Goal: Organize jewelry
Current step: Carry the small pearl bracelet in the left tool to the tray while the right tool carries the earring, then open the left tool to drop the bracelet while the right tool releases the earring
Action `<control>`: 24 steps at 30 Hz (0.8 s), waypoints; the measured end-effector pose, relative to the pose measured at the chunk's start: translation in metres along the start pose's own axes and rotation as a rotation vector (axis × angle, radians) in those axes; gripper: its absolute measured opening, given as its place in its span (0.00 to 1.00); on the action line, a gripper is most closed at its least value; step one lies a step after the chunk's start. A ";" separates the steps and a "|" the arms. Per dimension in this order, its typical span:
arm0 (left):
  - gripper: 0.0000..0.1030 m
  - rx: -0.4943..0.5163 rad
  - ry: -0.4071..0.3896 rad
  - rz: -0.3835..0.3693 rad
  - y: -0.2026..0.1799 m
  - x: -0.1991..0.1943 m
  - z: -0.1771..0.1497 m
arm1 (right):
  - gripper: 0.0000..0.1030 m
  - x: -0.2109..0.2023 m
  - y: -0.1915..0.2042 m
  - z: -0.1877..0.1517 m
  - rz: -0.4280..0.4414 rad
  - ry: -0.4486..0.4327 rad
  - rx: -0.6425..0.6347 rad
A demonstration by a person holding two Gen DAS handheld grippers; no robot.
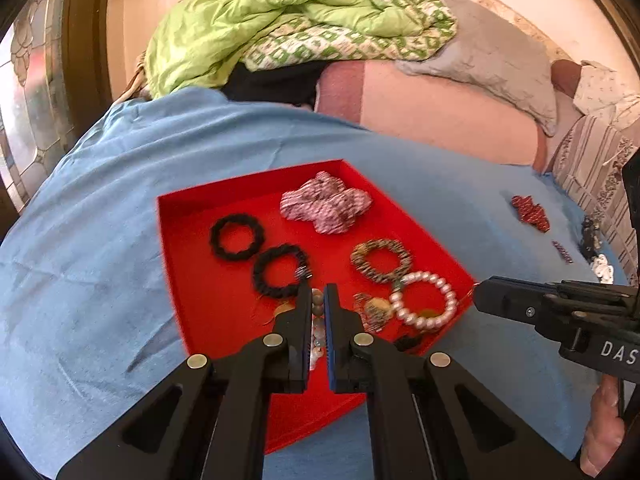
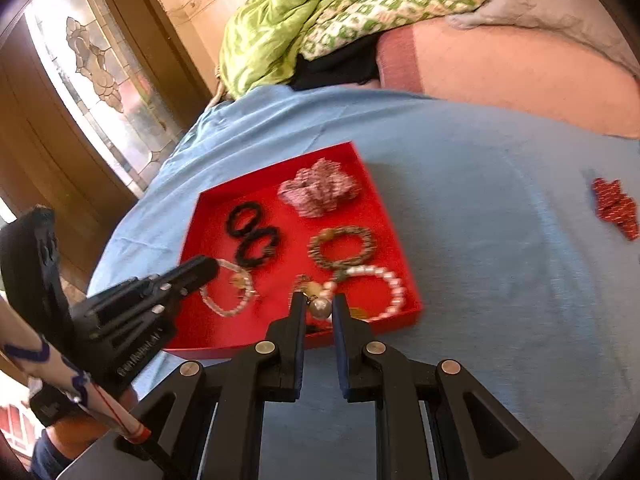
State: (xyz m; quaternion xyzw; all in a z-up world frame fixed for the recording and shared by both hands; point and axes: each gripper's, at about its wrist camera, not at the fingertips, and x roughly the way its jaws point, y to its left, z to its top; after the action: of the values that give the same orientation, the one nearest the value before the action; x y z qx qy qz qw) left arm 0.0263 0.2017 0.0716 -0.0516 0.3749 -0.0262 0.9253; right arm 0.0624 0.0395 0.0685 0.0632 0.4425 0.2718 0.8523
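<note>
A red tray point(image 1: 188, 216) point(image 2: 208, 204) lies on a blue cloth and holds two black hair ties point(image 1: 236, 237), a pink striped scrunchie point(image 1: 326, 202), a patterned bracelet point(image 1: 381, 261), a white pearl bracelet point(image 1: 424, 299) and a clear bead bracelet point(image 2: 228, 292). My left gripper point(image 1: 318, 292) is over the tray, shut on the clear bead bracelet point(image 1: 318, 308). My right gripper point(image 2: 318, 304) is at the tray's near edge, shut on a pearl earring point(image 2: 320, 307); it also shows in the left wrist view point(image 1: 478, 294).
A red scrunchie point(image 1: 530, 210) point(image 2: 616, 206), a small dark clip point(image 1: 562, 251) and more black and white pieces point(image 1: 596, 248) lie on the blue cloth point(image 1: 100, 220) right of the tray. A green quilt point(image 1: 260, 20) and pillows are behind. A window is at left.
</note>
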 end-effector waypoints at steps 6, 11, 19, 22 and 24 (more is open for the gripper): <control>0.05 -0.022 0.028 0.045 0.014 0.008 -0.005 | 0.14 0.026 0.018 0.001 0.058 0.049 0.010; 0.05 -0.025 0.052 0.072 0.019 0.015 -0.007 | 0.14 0.044 0.022 0.000 0.051 0.070 0.004; 0.05 -0.019 0.082 0.091 0.019 0.024 -0.009 | 0.14 0.060 0.017 -0.004 0.027 0.097 0.001; 0.05 -0.016 0.086 0.093 0.018 0.026 -0.010 | 0.14 0.064 0.016 -0.006 0.017 0.104 -0.005; 0.05 -0.012 0.088 0.096 0.017 0.026 -0.011 | 0.14 0.067 0.017 -0.007 0.015 0.109 -0.006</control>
State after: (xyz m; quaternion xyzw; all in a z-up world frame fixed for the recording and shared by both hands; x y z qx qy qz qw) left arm 0.0373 0.2157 0.0441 -0.0382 0.4172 0.0182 0.9078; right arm 0.0810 0.0872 0.0223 0.0490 0.4870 0.2825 0.8250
